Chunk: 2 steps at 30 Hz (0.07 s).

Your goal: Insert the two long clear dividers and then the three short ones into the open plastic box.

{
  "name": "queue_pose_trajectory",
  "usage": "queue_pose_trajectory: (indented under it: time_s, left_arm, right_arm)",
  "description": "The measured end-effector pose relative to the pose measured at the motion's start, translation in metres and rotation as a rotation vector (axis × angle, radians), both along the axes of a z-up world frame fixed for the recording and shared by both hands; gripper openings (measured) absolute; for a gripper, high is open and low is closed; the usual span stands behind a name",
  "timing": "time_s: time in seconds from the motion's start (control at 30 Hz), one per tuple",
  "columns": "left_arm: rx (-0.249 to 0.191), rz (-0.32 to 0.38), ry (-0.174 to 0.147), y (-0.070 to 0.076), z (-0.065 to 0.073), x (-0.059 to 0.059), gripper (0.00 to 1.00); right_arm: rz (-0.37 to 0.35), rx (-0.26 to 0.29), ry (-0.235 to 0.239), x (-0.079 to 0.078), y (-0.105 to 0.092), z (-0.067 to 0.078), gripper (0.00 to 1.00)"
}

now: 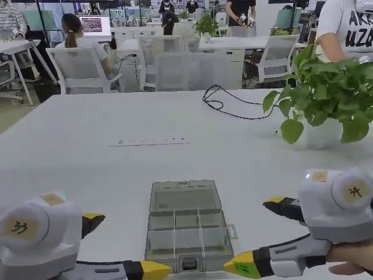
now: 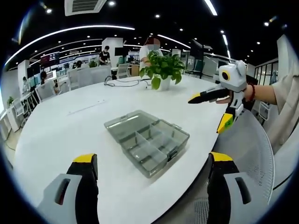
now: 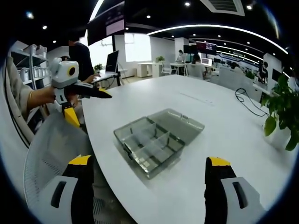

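The open clear plastic box (image 1: 186,233) lies near the table's front edge, its lid (image 1: 185,195) folded back flat. Clear dividers (image 1: 187,228) stand inside it and split it into several compartments. My left gripper (image 1: 123,245) hovers open to the left of the box, holding nothing. My right gripper (image 1: 256,233) hovers open to its right, also holding nothing. In the left gripper view the box (image 2: 147,140) sits ahead of the open left gripper (image 2: 152,158), with the right gripper (image 2: 209,112) beyond. In the right gripper view the box (image 3: 156,137) lies ahead of the open right gripper (image 3: 148,161), with the left gripper (image 3: 88,107) at the far side.
A thin clear strip (image 1: 150,142) lies flat on the white table (image 1: 70,151) beyond the box. A potted green plant (image 1: 326,99) stands at the right, with a black cable (image 1: 227,102) looped behind it. Chairs, desks and people fill the room behind.
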<state>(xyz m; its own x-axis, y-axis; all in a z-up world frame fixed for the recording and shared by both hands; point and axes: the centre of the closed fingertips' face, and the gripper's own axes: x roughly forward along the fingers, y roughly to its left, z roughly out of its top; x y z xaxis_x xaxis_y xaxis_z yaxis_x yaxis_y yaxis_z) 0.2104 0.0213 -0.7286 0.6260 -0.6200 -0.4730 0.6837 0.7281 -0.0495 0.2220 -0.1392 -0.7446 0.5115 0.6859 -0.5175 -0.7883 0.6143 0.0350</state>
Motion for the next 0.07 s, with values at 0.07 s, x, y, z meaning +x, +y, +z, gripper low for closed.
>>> queue_pose_trajectory:
  time_s: [0.07]
  left_arm:
    - [0.012, -0.003, -0.002, 0.0003, -0.0006, 0.0009, 1.0]
  right_arm:
    - [0.005, -0.009, 0.006, -0.0012, 0.0003, -0.0026, 1.0]
